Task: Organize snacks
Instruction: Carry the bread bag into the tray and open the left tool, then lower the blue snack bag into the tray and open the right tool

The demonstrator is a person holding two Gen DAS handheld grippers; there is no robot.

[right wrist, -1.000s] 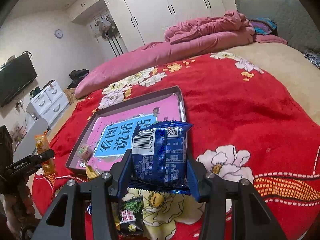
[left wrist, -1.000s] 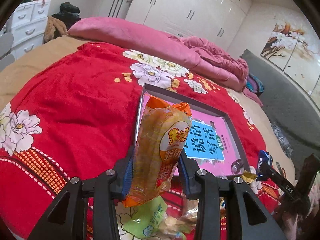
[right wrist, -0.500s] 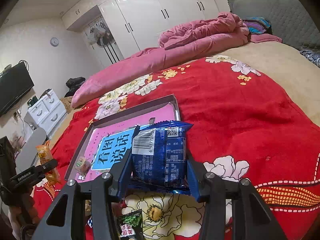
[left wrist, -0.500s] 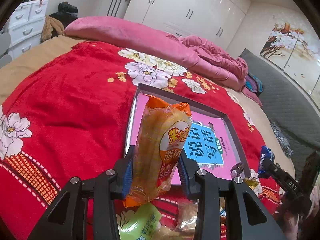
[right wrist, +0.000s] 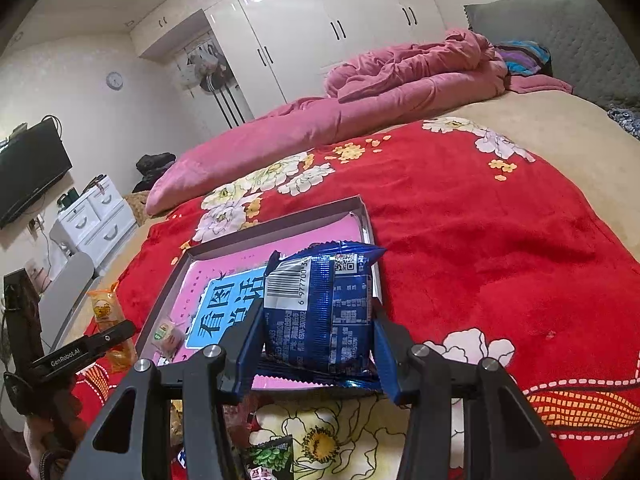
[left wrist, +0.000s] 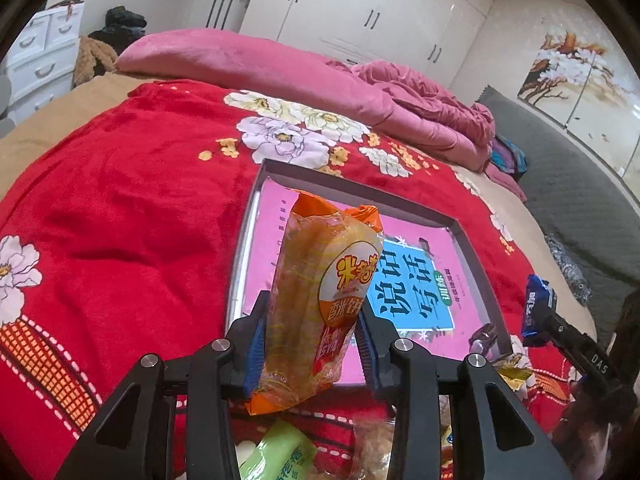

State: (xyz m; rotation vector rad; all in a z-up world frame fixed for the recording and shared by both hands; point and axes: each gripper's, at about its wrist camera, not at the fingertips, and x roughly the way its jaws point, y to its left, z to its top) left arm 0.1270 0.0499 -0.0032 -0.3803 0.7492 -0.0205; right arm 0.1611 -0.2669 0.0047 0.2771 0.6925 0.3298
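An orange-and-clear plastic biscuit packet is pinched upright by the left gripper, a glossy blue foil snack packet by the right gripper; both are carried at the near edge of the shallow grey tray on the bed. Release inside it is probably next.

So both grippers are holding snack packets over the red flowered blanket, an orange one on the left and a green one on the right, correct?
Not quite: the right gripper holds a dark blue foil packet, not green, as the right wrist view shows. The left gripper does hold the orange packet.
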